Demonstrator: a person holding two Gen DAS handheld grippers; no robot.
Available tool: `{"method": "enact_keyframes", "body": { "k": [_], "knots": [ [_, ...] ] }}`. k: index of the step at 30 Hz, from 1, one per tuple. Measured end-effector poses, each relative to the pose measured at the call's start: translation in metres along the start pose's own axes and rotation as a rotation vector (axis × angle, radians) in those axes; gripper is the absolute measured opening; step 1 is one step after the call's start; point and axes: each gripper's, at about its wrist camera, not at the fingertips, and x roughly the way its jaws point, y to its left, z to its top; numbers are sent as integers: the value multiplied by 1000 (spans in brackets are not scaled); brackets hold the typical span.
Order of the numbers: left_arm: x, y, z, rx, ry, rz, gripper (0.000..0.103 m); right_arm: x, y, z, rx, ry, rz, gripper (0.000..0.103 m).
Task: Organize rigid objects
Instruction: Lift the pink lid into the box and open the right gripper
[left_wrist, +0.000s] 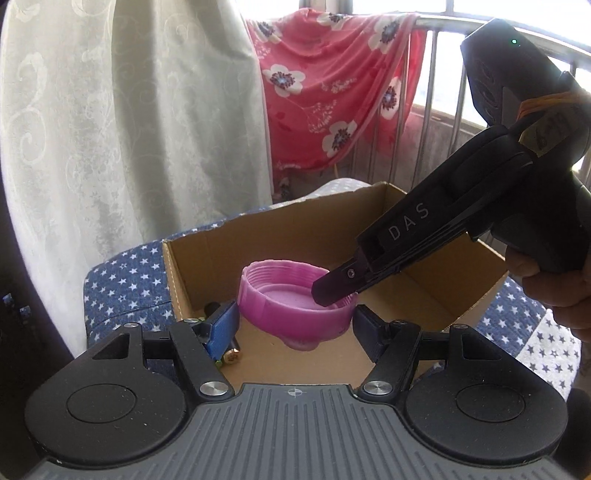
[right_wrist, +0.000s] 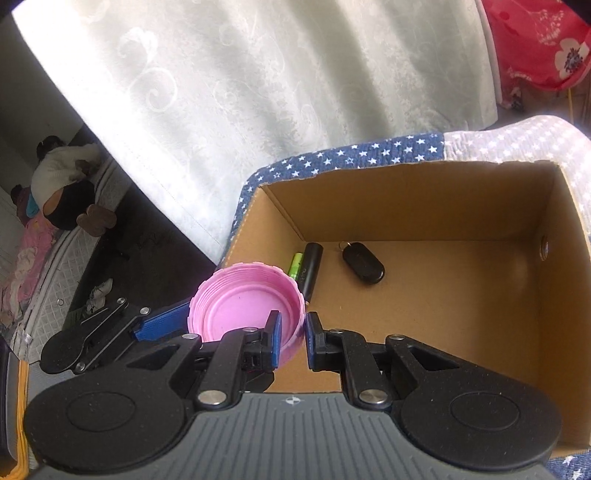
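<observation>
Over the cardboard box (right_wrist: 424, 206), the right gripper (right_wrist: 293, 334) pinches the pink lid (right_wrist: 243, 302) by its wall at 5 o'clock, apparently for lowering inside; the left gripper (left_wrist: 295, 325), spread wide, flanks it without touching

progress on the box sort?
Done: battery, black tube and key fob lie in the box. In hand: pink lid, right gripper pinching its rim, left gripper open around it. Left: drop the lid in.
</observation>
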Motion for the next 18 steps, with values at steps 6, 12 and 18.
{"method": "enact_keyframes", "body": {
  "k": [6,12,18],
  "knots": [
    [34,14,-7,-48,217,-36,68,44,-21,6,33,144,-17,15],
    [44,13,-4,-16,299,-21,68,73,-29,10,40,240,-28,15],
    [43,8,-7,27,315,1,69,83,-33,9,52,280,-28,15]
  ]
}}
